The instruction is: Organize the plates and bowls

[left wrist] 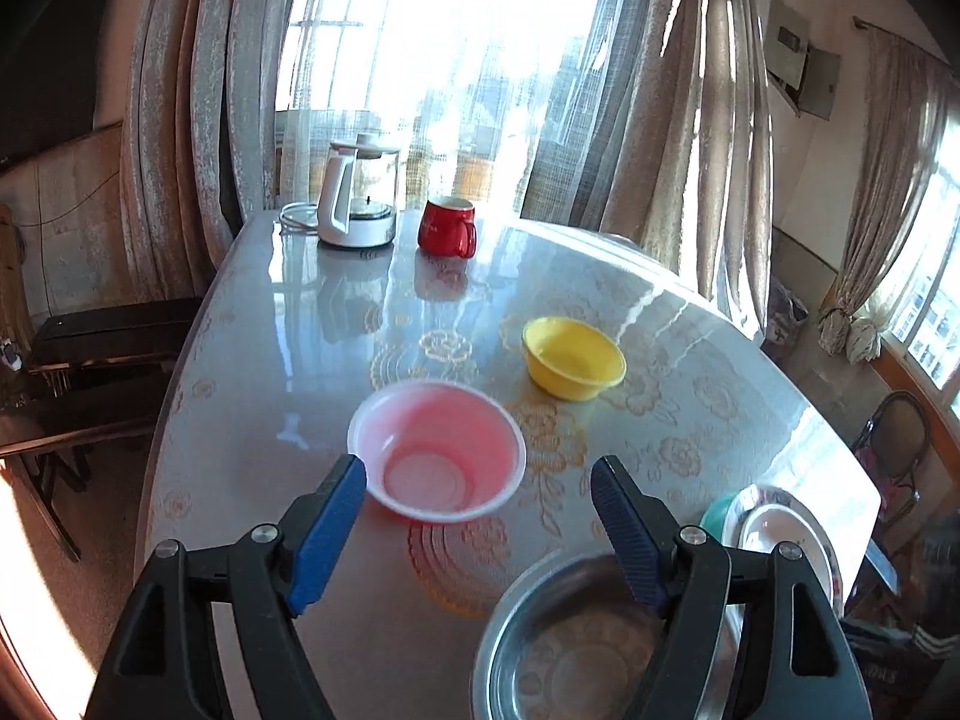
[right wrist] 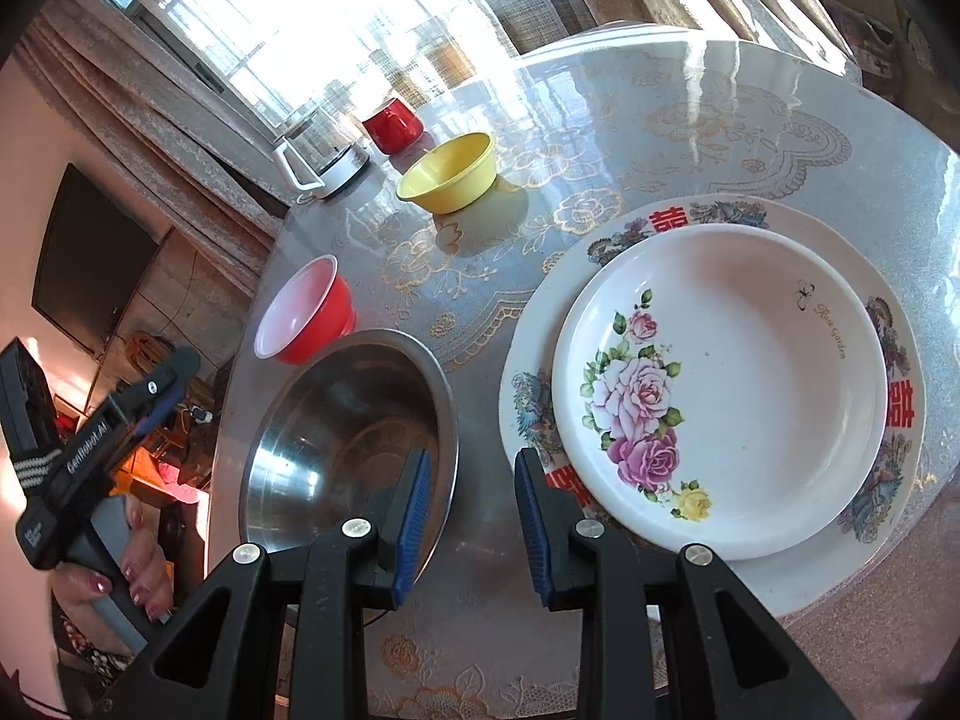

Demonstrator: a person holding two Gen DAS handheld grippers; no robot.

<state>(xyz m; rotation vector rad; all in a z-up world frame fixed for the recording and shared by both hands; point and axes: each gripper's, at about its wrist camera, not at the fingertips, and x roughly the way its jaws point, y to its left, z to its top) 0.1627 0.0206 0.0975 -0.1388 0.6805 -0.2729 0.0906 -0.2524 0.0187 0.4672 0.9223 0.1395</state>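
Observation:
My left gripper (left wrist: 478, 483) is open and empty above the table, just short of the red bowl (left wrist: 437, 451), whose near rim lies between the fingertips' line. A yellow bowl (left wrist: 573, 358) stands farther back to the right. A steel bowl (left wrist: 570, 642) sits under the right finger. In the right wrist view my right gripper (right wrist: 472, 474) is open and empty, hovering between the steel bowl (right wrist: 348, 438) and a small rose plate (right wrist: 720, 390) stacked on a larger patterned plate (right wrist: 888, 480). The red bowl (right wrist: 303, 315), yellow bowl (right wrist: 449, 174) and left gripper (right wrist: 162, 384) show there too.
A glass kettle (left wrist: 359, 195) and a red mug (left wrist: 448, 226) stand at the table's far end. The stacked plates (left wrist: 780, 528) lie at the right table edge, with something teal (left wrist: 717, 513) beside them. Chairs stand at left and right. Curtains hang behind.

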